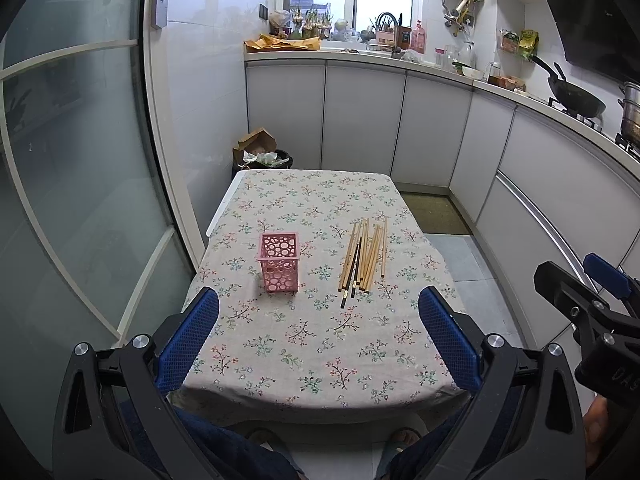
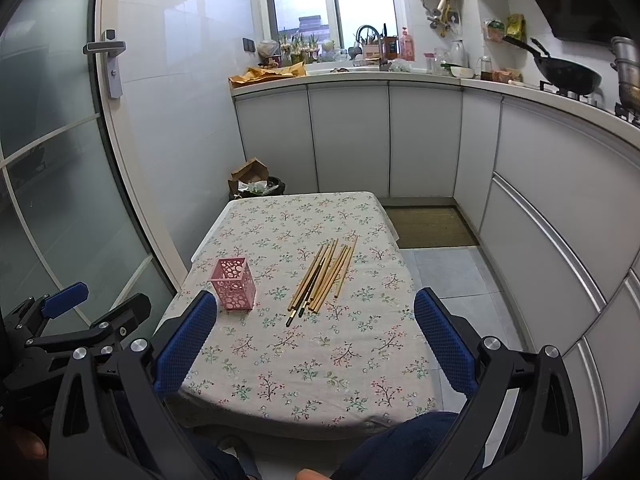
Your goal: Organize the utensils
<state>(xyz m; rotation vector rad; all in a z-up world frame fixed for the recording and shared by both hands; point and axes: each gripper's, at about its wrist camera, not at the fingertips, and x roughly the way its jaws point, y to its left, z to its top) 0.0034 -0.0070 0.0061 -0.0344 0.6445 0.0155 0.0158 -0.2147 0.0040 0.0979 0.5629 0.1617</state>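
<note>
Both the left gripper [image 1: 319, 332] and right gripper [image 2: 316, 340] hang spread wide and empty, near the table's [image 1: 320, 380] front edge. The chopsticks [image 1: 363, 258] lie right of the pink perforated holder [image 1: 279, 262]. Pinch one chopstick, perhaps the outermost, mid-shaft.

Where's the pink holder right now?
The pink holder stands upright on the floral tablecloth, left of the chopsticks, apart from them, ahead of both open grippers.
</note>
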